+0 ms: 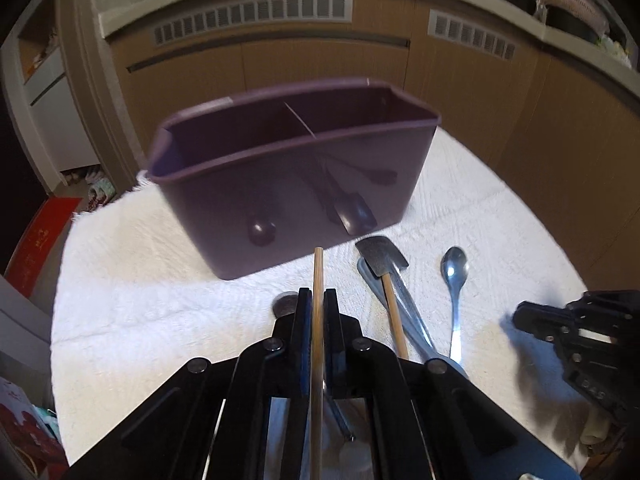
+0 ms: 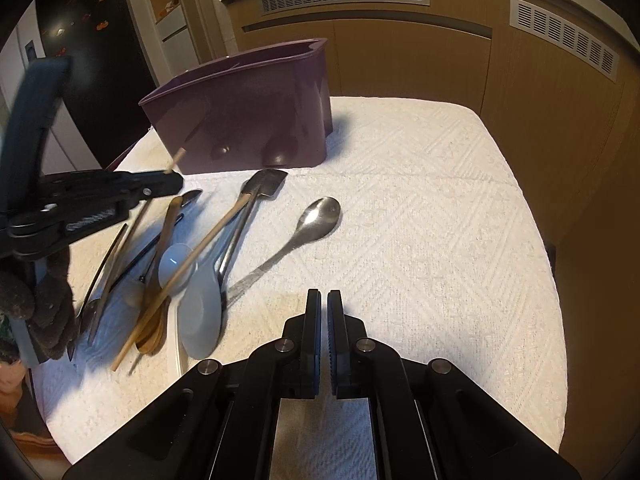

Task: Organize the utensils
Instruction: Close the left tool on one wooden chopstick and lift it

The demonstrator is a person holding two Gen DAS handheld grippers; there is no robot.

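My left gripper [image 1: 318, 300] is shut on a thin wooden stick [image 1: 318, 272] that runs lengthwise between its pads, tip toward the purple two-compartment caddy [image 1: 280, 184]. The right wrist view shows this gripper [image 2: 172, 182] from the side, with the stick's tip [image 2: 178, 158] poking out in front of the caddy [image 2: 248, 120]. A pile of utensils lies on the white cloth: a black spatula with a wooden handle [image 2: 268, 184], a metal spoon [image 2: 320, 212], a white ceramic spoon [image 2: 200, 312] and a wooden spoon [image 2: 168, 220]. My right gripper [image 2: 324, 300] is shut with nothing in it, above bare cloth.
A white textured cloth [image 2: 440, 240] covers the table, whose edges drop off at the right and far side. Brown cabinets with vents [image 2: 400, 60] stand behind. The caddy sits near the far left corner. A gloved hand [image 2: 44, 312] holds the left gripper.
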